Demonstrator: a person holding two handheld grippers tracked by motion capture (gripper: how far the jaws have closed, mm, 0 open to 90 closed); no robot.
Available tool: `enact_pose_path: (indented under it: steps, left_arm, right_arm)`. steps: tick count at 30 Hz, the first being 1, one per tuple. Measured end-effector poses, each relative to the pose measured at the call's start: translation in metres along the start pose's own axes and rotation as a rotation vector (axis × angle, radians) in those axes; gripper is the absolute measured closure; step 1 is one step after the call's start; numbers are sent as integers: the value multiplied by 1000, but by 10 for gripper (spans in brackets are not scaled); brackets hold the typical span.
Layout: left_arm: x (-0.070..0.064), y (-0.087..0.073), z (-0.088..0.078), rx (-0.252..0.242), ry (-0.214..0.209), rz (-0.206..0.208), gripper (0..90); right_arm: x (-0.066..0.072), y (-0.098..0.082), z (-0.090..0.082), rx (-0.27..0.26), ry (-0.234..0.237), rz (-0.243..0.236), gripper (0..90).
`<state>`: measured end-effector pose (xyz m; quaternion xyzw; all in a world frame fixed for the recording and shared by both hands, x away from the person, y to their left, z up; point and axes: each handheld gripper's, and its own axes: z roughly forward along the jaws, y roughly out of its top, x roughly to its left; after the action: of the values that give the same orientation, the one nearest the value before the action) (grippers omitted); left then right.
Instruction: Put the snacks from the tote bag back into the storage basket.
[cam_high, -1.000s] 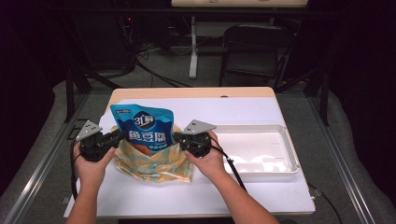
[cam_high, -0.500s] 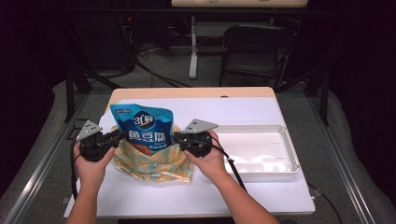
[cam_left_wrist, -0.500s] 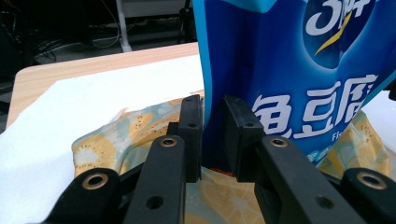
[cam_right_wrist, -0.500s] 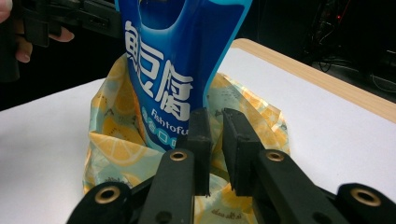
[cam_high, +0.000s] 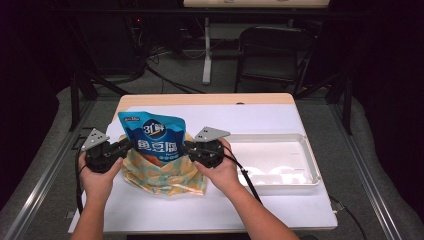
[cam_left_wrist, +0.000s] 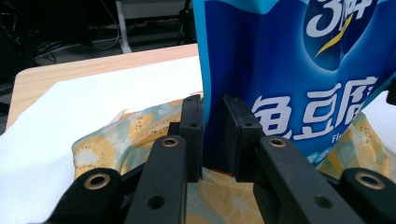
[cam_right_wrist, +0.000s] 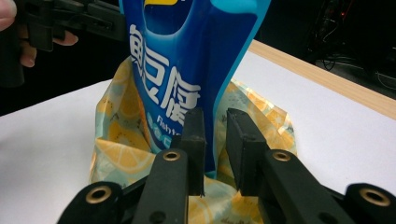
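Right jaws just been opening, with the edge of the blue snack pouch (cam_right_wrist: 187, 56) between them. Otherwise nothing shifted since the earlier high views: both hands, pouch and tray in the same places.

Nearest, in the high view: two forearms coming in from the bottom edge, wrists level, each hand wrapped round its tool. Left gripper (cam_high: 127, 146) aimed inward at the pouch's left edge, right gripper (cam_high: 187, 147) aimed inward at its right edge, grey plates on top.

Through the right gripper view: right gripper (cam_right_wrist: 215, 119) slackened, pouch edge lying against one pad, a clear gap to the other pad, so no pinch there now. Through the left gripper view: left gripper (cam_left_wrist: 212, 107) seemingly clamped on the pouch (cam_left_wrist: 289, 70), blue film filling the slot between the pads.

Between the tools: pouch (cam_high: 155, 137) standing upright, its foot sunk into the mouth of the lemon-print bag (cam_high: 165, 175), bag crumpled flat on the white cloth (cam_high: 150, 215). Probably a sign of the pouch being lowered into the bag, with the right side being let go and the left side alone carrying it; some risk of the pouch tipping toward the freed side.

Farther right: white tray (cam_high: 310, 165), well apart from the bag. Beyond: wooden table edge (cam_high: 200, 99), then a dark chair (cam_high: 270, 50).
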<state>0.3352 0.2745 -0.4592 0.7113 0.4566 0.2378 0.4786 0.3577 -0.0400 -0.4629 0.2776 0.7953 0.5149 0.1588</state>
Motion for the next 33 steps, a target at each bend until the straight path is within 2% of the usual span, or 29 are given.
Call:
enact_pose_path:
  steps: [9,16,33]
  left_arm:
    - [0,0,0,0,-3,1,796]
    - [0,0,0,-1,-3,1,799]
    - [0,0,1,-4,-2,5,819]
  right_arm:
    - [-1,5,8,-7,-3,13,808]
    - [2,9,16,1,-9,3,831]
    - [2,9,17,-6,-17,5,866]
